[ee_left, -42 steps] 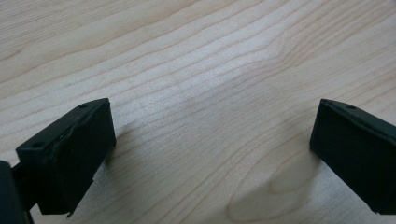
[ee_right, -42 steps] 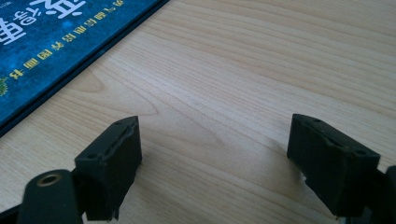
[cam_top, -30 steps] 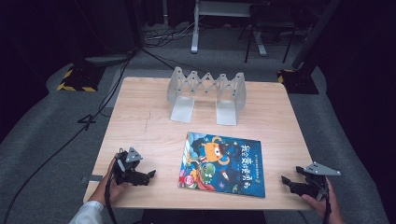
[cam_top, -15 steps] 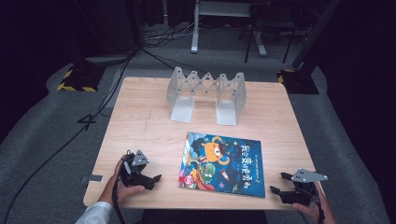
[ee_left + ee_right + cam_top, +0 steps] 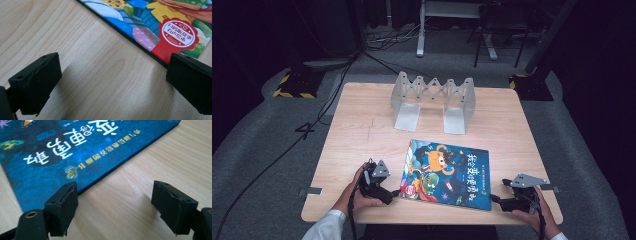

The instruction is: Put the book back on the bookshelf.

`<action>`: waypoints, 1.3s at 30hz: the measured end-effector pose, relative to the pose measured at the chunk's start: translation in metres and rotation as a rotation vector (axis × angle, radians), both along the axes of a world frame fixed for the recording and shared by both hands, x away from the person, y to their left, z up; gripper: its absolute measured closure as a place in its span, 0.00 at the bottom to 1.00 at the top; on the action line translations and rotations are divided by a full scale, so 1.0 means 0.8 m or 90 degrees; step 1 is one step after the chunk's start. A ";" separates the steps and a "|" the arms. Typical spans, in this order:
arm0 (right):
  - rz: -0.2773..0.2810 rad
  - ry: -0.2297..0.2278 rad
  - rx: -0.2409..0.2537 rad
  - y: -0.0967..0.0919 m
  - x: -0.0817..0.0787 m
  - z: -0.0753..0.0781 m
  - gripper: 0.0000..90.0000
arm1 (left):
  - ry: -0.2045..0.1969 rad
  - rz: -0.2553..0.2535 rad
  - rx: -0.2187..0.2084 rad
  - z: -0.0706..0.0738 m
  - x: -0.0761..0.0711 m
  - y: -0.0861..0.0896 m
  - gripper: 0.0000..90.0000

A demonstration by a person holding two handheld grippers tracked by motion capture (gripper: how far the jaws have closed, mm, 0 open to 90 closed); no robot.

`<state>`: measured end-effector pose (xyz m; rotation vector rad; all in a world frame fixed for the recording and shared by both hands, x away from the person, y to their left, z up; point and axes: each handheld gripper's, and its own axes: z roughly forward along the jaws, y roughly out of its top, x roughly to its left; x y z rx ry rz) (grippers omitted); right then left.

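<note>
Picture book (image 5: 446,173), blue cover with cartoon monsters and white characters: lies flat on the wooden desk (image 5: 362,130) toward its front edge, slightly askew, place unchanged from the earlier frames. Left gripper (image 5: 393,193): low at the desk's front-left, jaws spread wide with bare wood between them, grasping nothing; its tip now sits just beside the book's front-left corner, having closed in from farther left a second ago. In the left gripper view one jaw stands at that corner by the red seal (image 5: 178,35). Right gripper (image 5: 498,200): at the front-right, jaws released and wide after a brief narrowing and reopening, nothing between them; it has shifted inward toward the book's front-right corner. Grey folding bookstand (image 5: 433,100): upright near the desk's rear edge, unmoved, well apart from the book.
</note>
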<state>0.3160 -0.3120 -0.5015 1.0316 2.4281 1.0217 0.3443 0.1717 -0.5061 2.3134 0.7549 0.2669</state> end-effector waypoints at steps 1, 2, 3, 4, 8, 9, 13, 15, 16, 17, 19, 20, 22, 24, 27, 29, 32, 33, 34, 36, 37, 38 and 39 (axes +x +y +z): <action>-0.006 0.000 0.001 0.000 0.003 0.000 0.24 | 0.000 0.000 0.000 0.000 0.000 0.000 0.01; -0.013 0.001 -0.001 0.000 0.006 0.000 0.24 | 0.000 0.000 0.000 0.000 0.000 0.000 0.01; -0.020 0.000 -0.001 0.000 0.009 0.000 0.24 | 0.000 0.000 0.000 0.000 0.000 0.000 0.01; -0.026 0.000 -0.001 0.000 0.012 0.000 0.24 | 0.001 -0.001 0.000 0.000 0.000 0.000 0.01; -0.043 0.001 -0.002 0.000 0.023 0.001 0.24 | 0.000 -0.007 0.001 0.000 0.005 0.008 0.01; -0.049 0.001 -0.002 0.000 0.027 0.001 0.24 | 0.001 0.012 0.002 0.000 0.013 0.016 0.01; -0.062 0.001 -0.002 0.000 0.040 0.001 0.24 | 0.001 0.020 0.001 0.000 0.022 0.021 0.01; -0.068 0.002 -0.003 0.000 0.047 0.001 0.24 | 0.001 0.011 0.000 0.000 0.026 0.021 0.00; -0.070 0.002 -0.003 0.000 0.051 0.001 0.24 | 0.000 0.005 0.001 0.000 0.028 0.021 0.00; -0.071 0.002 -0.004 0.001 0.056 0.001 0.24 | 0.000 0.004 -0.002 0.000 0.030 0.020 0.00; -0.073 0.003 -0.004 0.004 0.064 0.001 0.24 | 0.001 0.001 0.001 0.000 0.033 0.018 0.00; -0.072 0.003 -0.004 0.008 0.069 0.001 0.24 | 0.000 0.002 0.001 0.000 0.033 0.018 0.01; -0.066 0.004 -0.006 0.015 0.077 0.002 0.24 | -0.001 0.004 -0.001 0.000 0.031 0.017 0.01; -0.057 0.009 -0.009 0.024 0.084 0.002 0.25 | -0.002 -0.005 0.001 0.000 0.027 0.018 0.01; -0.060 0.011 -0.010 0.034 0.093 0.004 0.31 | -0.003 -0.002 -0.002 0.000 0.019 0.021 0.04; -0.062 0.006 -0.005 0.041 0.101 0.004 0.34 | -0.008 0.001 -0.007 0.001 0.007 0.025 0.06; -0.063 0.005 -0.003 0.049 0.107 0.004 0.35 | -0.007 0.000 -0.009 0.001 -0.007 0.027 0.08; -0.064 0.003 0.000 0.053 0.108 0.003 0.38 | -0.008 -0.003 -0.008 0.001 -0.011 0.027 0.08; -0.066 0.001 -0.001 0.055 0.109 0.004 0.41 | -0.007 -0.003 -0.008 0.001 -0.016 0.026 0.08; -0.072 -0.003 0.001 0.061 0.108 0.004 0.46 | -0.007 0.002 -0.010 0.001 -0.022 0.024 0.08; -0.077 -0.007 -0.001 0.063 0.107 0.004 0.46 | -0.011 0.008 -0.012 0.001 -0.027 0.024 0.09; -0.079 -0.009 -0.001 0.062 0.106 0.004 0.46 | -0.012 0.012 -0.015 0.001 -0.031 0.023 0.12; -0.081 -0.007 0.004 0.061 0.105 0.003 0.46 | -0.012 0.017 -0.016 0.001 -0.035 0.022 0.13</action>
